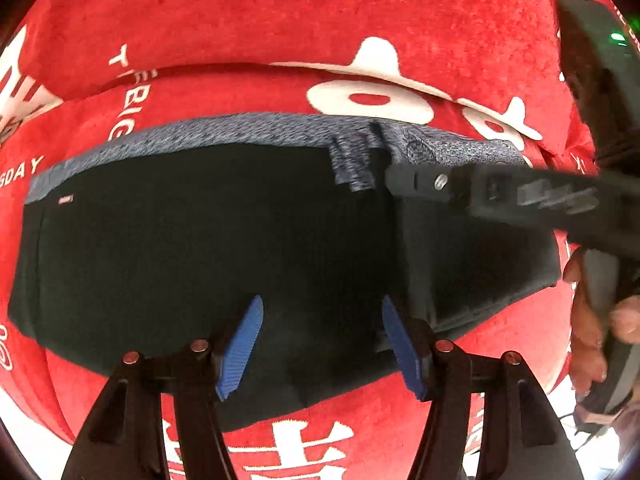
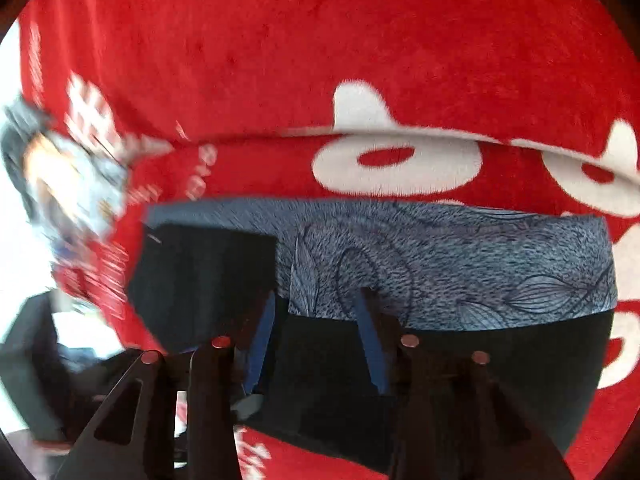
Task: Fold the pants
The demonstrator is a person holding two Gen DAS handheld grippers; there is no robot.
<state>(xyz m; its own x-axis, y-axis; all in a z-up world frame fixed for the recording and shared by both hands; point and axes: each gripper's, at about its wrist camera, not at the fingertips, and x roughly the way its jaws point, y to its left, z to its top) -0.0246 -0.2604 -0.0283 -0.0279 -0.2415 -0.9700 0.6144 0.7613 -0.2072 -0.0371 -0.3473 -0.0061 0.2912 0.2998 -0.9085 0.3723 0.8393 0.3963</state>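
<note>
The pants (image 1: 208,240), black with a blue-grey patterned waistband (image 2: 460,264), lie folded into a compact bundle on a red blanket (image 1: 280,12) with white lettering and shapes; no container shows in either view, and the blanket is the only thing bearing the pants. The left gripper (image 1: 322,344) points steeply down over the near edge of the black cloth, its blue pads (image 1: 244,344) spread apart with nothing pressed between them, the fabric lying below them. The right gripper (image 2: 316,340) hangs over the seam where the waistband meets the black cloth; its blue fingers (image 2: 370,344) stand apart with a gap and pinch nothing that I can see. In the left wrist view the right gripper crosses in blurred from the right, above the waistband end, held by a hand (image 1: 588,320).
</note>
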